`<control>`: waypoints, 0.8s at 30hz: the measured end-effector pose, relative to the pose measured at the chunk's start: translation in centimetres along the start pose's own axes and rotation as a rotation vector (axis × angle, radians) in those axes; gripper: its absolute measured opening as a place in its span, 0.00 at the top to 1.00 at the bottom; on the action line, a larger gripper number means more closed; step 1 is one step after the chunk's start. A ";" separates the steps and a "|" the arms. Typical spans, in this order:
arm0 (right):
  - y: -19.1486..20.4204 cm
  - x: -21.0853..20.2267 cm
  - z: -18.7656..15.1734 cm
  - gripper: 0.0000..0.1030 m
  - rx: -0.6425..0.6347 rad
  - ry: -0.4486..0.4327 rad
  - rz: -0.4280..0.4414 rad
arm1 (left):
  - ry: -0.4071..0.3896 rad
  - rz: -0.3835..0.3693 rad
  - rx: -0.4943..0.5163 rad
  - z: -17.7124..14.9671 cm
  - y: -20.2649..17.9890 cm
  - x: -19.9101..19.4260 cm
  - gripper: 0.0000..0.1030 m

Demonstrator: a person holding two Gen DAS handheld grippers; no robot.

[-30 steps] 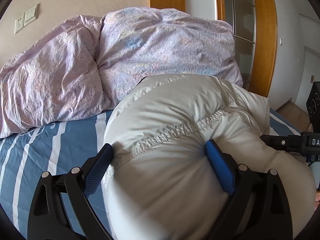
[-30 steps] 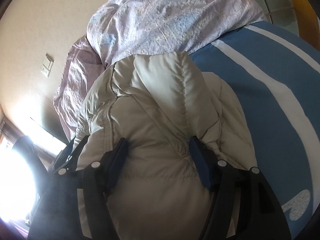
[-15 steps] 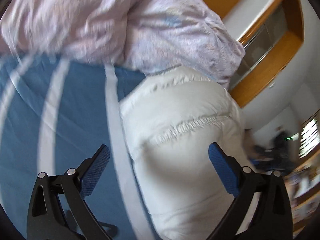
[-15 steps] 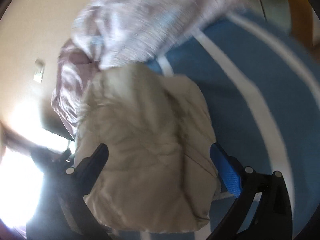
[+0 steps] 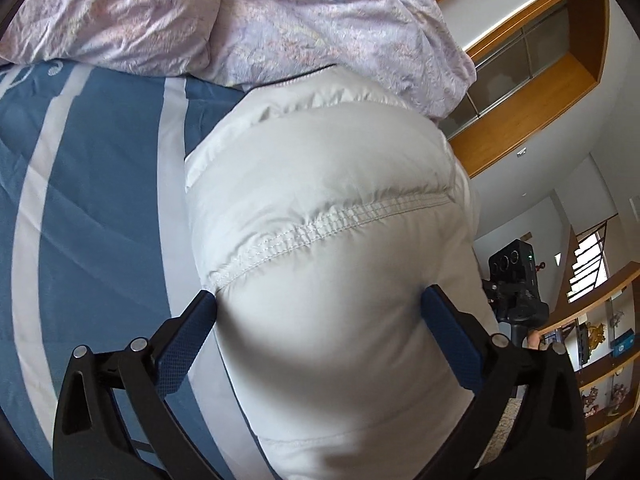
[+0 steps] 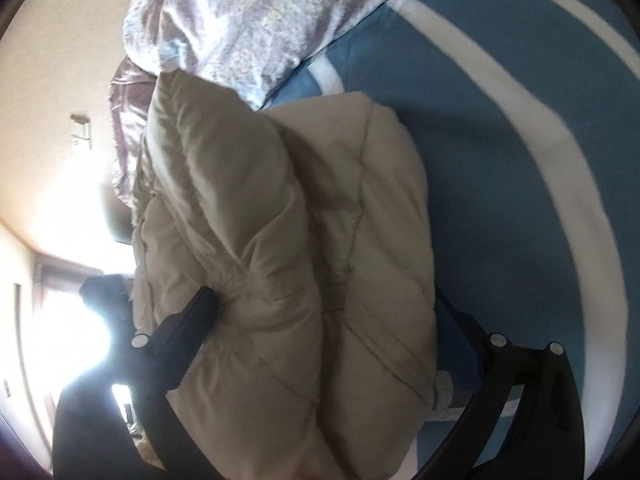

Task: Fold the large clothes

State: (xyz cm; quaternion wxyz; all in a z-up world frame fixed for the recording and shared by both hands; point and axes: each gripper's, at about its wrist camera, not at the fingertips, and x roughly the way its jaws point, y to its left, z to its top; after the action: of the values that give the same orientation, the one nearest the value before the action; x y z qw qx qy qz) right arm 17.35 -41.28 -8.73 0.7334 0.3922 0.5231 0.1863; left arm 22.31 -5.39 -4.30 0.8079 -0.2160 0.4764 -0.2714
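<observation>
A puffy pale down jacket (image 5: 328, 216) lies bundled on the bed, on a blue sheet with white stripes (image 5: 92, 216), its far end against a rumpled lilac duvet (image 5: 280, 20). In the left wrist view the jacket fills the middle as one smooth rounded bulge crossed by a gathered stitched seam (image 5: 320, 232); the left gripper (image 5: 320, 308) has its blue-padded fingers (image 5: 188, 340) spread to their widest on either side of that bulge, having just finished opening, the pads just beside or lightly brushing the fabric without squeezing it. The right wrist view shows what the left cannot: the jacket (image 6: 288, 240) there appears as stacked quilted layers with a long fold ridge running toward the duvet (image 6: 248, 20), and the sheet's broad white stripes (image 6: 560, 152) curve away on the right. The right gripper (image 6: 324, 308) also stands wide apart, its jaws lately opened; the left finger (image 6: 192, 316) rests against the folded layer, the other is mostly hidden behind the jacket's edge. Only the left view takes in the wooden-framed glass door (image 5: 532, 80), shelves with ornaments (image 5: 604, 360) and the other handheld gripper (image 5: 516, 284) beyond the jacket; only the right view shows the wall switch (image 6: 82, 132) and glaring window light.
</observation>
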 end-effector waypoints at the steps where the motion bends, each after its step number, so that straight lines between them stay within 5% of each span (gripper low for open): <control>1: -0.1 0.2 0.0 0.02 0.002 0.018 0.027 | 0.002 -0.003 0.001 0.0 0.0 0.2 0.01; 17: 0.9 4.0 1.0 0.02 -0.090 0.181 0.099 | 0.033 -0.118 -0.068 0.0 2.1 0.9 0.01; 24: 1.5 4.9 0.2 0.02 -0.117 0.164 0.137 | -0.001 -0.099 -0.041 -0.4 1.1 0.8 0.02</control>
State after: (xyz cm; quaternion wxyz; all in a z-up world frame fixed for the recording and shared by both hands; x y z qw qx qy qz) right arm 19.62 -37.12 -10.59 0.6952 0.3671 0.5416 0.2976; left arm 22.57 -5.16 -5.65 0.7891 -0.2559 0.4704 -0.3009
